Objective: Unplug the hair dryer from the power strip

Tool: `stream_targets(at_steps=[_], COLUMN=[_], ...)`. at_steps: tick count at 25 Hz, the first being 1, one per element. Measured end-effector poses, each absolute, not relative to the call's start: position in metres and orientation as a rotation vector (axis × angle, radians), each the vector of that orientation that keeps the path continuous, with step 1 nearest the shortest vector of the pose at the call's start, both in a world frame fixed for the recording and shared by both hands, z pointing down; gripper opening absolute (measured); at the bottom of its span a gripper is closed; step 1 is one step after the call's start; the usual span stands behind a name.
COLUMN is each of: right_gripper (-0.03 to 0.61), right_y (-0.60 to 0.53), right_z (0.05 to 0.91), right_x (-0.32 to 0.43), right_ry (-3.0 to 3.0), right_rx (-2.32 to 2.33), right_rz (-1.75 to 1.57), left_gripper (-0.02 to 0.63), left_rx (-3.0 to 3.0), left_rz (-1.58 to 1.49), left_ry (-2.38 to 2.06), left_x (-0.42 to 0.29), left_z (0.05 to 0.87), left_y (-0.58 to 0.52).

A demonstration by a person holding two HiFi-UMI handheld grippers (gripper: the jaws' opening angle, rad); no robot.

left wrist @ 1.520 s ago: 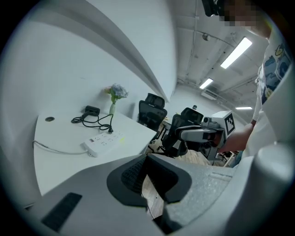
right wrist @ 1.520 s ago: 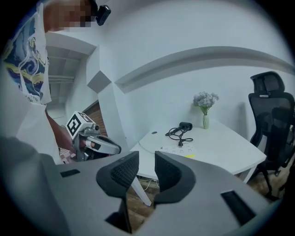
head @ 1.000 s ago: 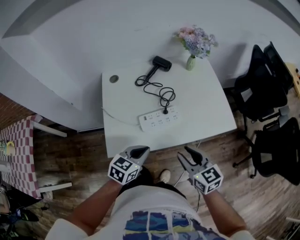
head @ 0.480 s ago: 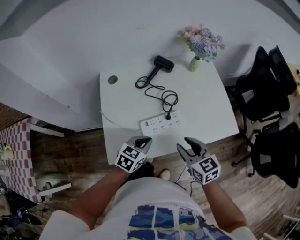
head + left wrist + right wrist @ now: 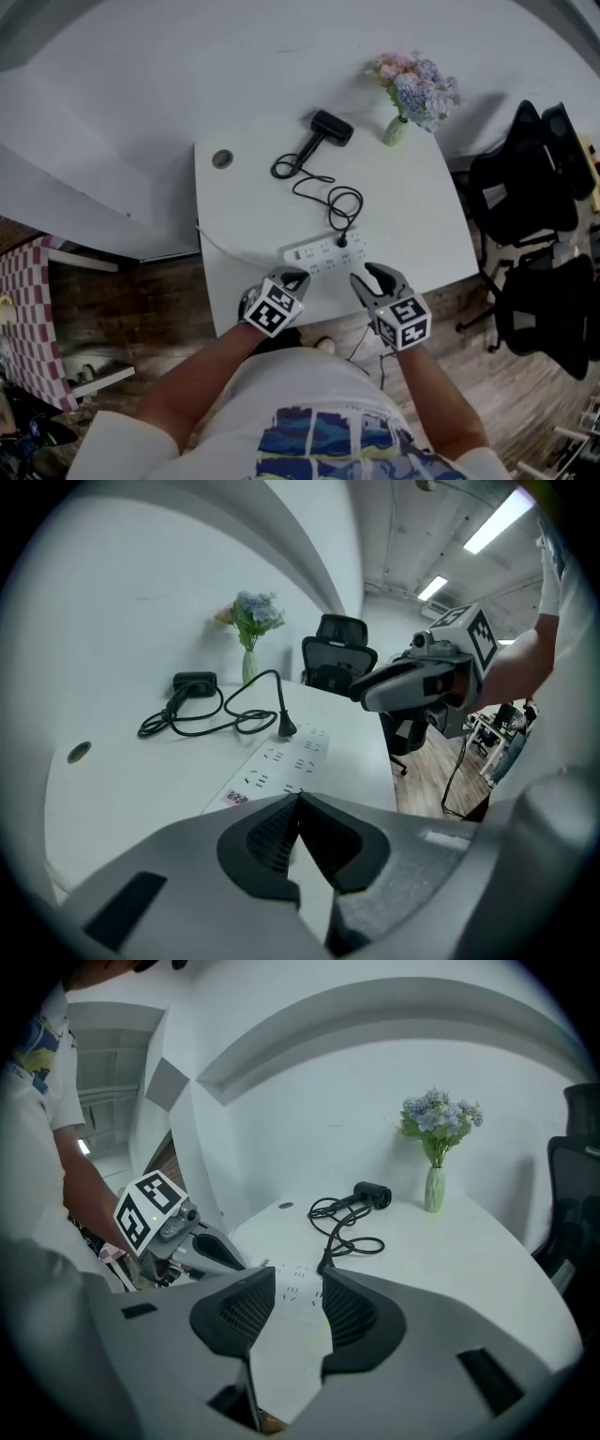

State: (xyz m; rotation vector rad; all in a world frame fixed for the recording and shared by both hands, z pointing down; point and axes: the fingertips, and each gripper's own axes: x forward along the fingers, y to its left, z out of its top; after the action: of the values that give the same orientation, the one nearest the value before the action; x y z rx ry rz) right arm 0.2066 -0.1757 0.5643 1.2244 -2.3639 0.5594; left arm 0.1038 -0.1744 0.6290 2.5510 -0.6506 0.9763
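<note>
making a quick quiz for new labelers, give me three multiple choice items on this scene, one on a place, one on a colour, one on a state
1. In the head view, where does the vase stand relative to the hair dryer?
A. left of it
B. right of it
C. on top of it

2. What colour is the power strip?
A. black
B. red
C. white

3. What state is the plug in?
A. seated in the power strip
B. loose beside the hair dryer
C. resting against the vase

Key:
1 B, the vase sits to the right of the dryer's head.
2 C, its casing is white with dark socket slots.
3 A, the left gripper view shows it standing upright in a socket.
</note>
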Motion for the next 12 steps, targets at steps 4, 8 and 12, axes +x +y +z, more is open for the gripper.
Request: stream_targets(at_steps=[4,8,12], right_gripper=[0.144,0.141,0.140], right_y=[-0.192,-0.209,-0.224], right_z=[0.573,0.584,0.592], right_x=[0.199,0.195,0.195], right_ry=[-2.340,-2.309,-2.285], right_rx=[1.220,1.216,1.226], right_rz=[0.567,0.573,0.591], left_gripper=[0.003,0.003,0.003], left_rx=[2.569,2.569,2.573], left_rz=[1.013,1.019,1.025], left_ry=[-0.613,-0.588,-0.550], left_x=[0.105,0.106,0.108], left_z=[0.638,0.640,0.643], left_y=[-0.176,-0.180,-0.179])
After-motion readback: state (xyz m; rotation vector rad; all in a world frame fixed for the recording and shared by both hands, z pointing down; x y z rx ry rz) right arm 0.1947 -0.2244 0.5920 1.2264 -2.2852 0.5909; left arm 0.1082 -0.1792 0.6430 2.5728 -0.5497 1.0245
